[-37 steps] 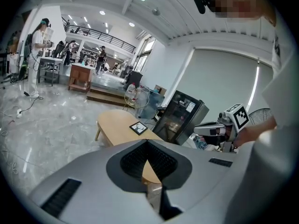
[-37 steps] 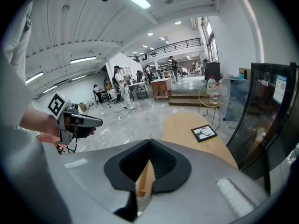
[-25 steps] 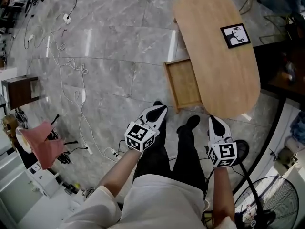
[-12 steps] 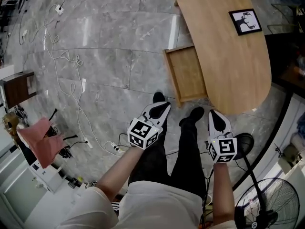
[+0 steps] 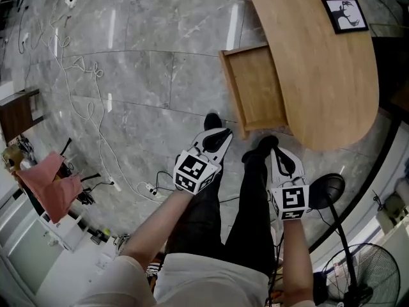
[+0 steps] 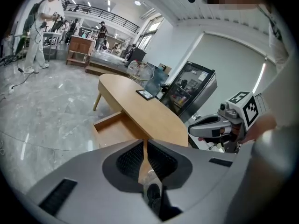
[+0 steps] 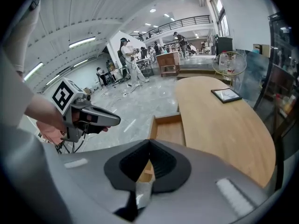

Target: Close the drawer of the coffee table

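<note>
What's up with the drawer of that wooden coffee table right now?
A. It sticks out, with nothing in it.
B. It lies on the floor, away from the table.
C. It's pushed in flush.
A: the drawer juts out from under the coffee table, and only its bare wooden bottom shows.

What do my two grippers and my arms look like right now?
The left gripper and right gripper have white shells with black insets. Each carries a cube of black-and-white square markers. Seen close up, the fingers are grey with black ribbed inner faces. The person wears a white top with a short sleeve on each arm.
</note>
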`<state>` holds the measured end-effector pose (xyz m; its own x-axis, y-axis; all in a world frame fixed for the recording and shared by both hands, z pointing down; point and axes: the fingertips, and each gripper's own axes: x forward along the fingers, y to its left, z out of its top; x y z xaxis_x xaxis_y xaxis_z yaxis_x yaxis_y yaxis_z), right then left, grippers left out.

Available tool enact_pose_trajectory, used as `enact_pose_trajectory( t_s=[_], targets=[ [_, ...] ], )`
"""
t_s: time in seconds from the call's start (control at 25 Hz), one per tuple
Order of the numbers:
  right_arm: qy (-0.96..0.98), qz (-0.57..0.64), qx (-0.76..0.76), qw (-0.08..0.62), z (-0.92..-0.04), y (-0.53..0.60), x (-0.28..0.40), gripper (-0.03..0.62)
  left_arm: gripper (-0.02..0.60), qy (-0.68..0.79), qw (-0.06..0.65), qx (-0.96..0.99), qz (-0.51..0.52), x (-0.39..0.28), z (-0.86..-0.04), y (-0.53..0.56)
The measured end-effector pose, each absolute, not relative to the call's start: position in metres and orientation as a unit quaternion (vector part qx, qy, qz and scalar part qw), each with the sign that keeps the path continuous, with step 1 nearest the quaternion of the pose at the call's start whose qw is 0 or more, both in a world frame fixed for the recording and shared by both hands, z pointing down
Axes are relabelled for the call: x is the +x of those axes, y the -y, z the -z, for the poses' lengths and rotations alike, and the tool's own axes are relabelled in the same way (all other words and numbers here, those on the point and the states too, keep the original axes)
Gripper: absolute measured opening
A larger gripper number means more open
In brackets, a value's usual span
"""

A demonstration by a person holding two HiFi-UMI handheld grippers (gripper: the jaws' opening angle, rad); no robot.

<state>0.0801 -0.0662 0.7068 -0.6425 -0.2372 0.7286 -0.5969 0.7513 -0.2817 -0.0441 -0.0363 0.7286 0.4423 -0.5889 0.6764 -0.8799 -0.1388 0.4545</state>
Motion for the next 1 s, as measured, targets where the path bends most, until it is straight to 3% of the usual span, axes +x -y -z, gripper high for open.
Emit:
enact_pose_trajectory(
  t_s=[0.44,0.76,1.0],
  targets=[
    [0.867,-0.264,0.212,0.366,-0.764,0.046,0.061,0.011,0.074,0.492,0.452,0.725,-0.168,-0.048,-0.795,0.025],
    [0.862,-0.27,0.198,0.381,-0.799,0.04,0.051,0.011,0.115,0.474,0.531,0.692,-0.119,-0.043,-0.859,0.02],
    [0.861,-0.278,0.19,0.381,-0.82,0.045,0.044,0.011,0.135,0.476,0.543,0.682,-0.116,-0.046,-0.895,0.035]
  ],
)
